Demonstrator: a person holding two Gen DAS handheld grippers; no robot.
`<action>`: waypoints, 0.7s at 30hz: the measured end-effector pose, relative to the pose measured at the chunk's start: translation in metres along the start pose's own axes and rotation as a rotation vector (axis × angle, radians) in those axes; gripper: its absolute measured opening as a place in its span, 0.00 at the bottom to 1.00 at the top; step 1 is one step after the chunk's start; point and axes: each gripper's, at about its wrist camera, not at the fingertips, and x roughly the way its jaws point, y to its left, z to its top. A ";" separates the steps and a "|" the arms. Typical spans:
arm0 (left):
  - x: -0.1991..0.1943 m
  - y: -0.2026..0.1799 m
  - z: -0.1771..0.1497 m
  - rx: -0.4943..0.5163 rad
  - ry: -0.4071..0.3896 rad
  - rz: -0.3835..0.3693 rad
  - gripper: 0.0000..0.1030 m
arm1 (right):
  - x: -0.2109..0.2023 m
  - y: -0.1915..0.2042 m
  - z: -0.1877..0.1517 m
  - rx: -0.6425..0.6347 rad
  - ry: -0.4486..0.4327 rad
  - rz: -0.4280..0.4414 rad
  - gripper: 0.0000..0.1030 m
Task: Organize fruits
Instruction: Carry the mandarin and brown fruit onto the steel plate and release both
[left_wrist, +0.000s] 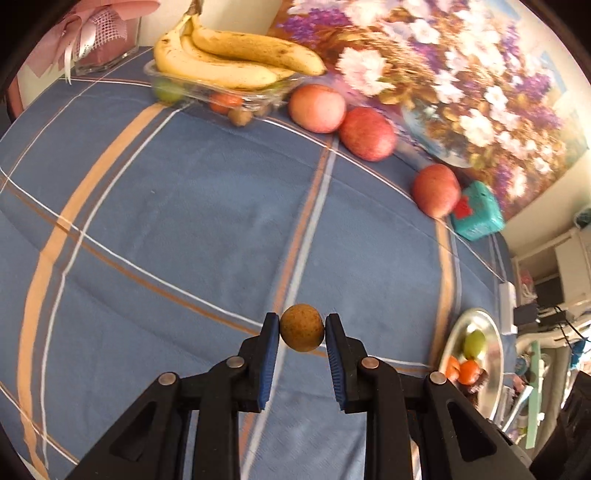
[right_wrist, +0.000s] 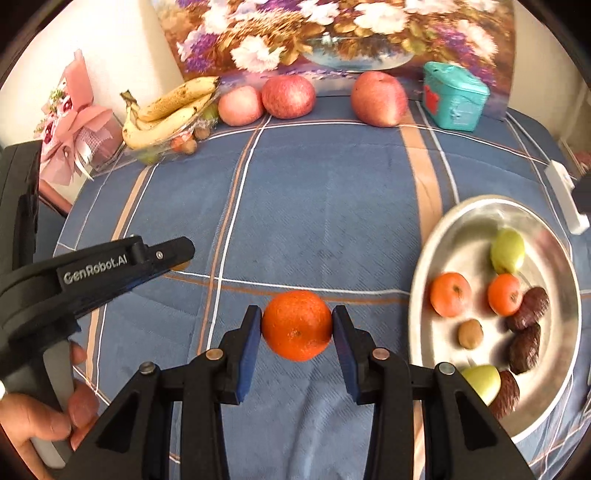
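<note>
My left gripper (left_wrist: 302, 328) is shut on a small round brown fruit (left_wrist: 301, 327), held above the blue checked cloth. My right gripper (right_wrist: 296, 326) is shut on an orange mandarin (right_wrist: 296, 325), left of the silver plate (right_wrist: 436, 236). The plate holds two mandarins (right_wrist: 450, 294), green fruits (right_wrist: 508, 250), a small brown fruit (right_wrist: 470, 333) and dark brown fruits (right_wrist: 524, 349). The plate also shows in the left wrist view (left_wrist: 493, 373). The left gripper's black body (right_wrist: 110, 264) shows at the left of the right wrist view.
A clear tray (left_wrist: 192, 90) with bananas (left_wrist: 229, 55) and small fruits stands at the back. Three red apples (left_wrist: 369, 133) line the back by a flower painting (left_wrist: 461, 66). A teal box (left_wrist: 478, 210), a pink gift bouquet (right_wrist: 74, 129) and a white bar (right_wrist: 565, 195) are nearby.
</note>
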 end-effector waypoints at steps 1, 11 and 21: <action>-0.003 -0.006 -0.005 0.003 -0.004 -0.007 0.26 | -0.003 -0.003 -0.003 0.011 -0.004 0.001 0.39; -0.005 -0.083 -0.035 0.144 -0.019 -0.129 0.26 | -0.034 -0.088 -0.013 0.208 -0.065 -0.149 0.39; 0.022 -0.146 -0.061 0.310 0.061 -0.236 0.27 | -0.043 -0.158 -0.020 0.394 -0.054 -0.180 0.40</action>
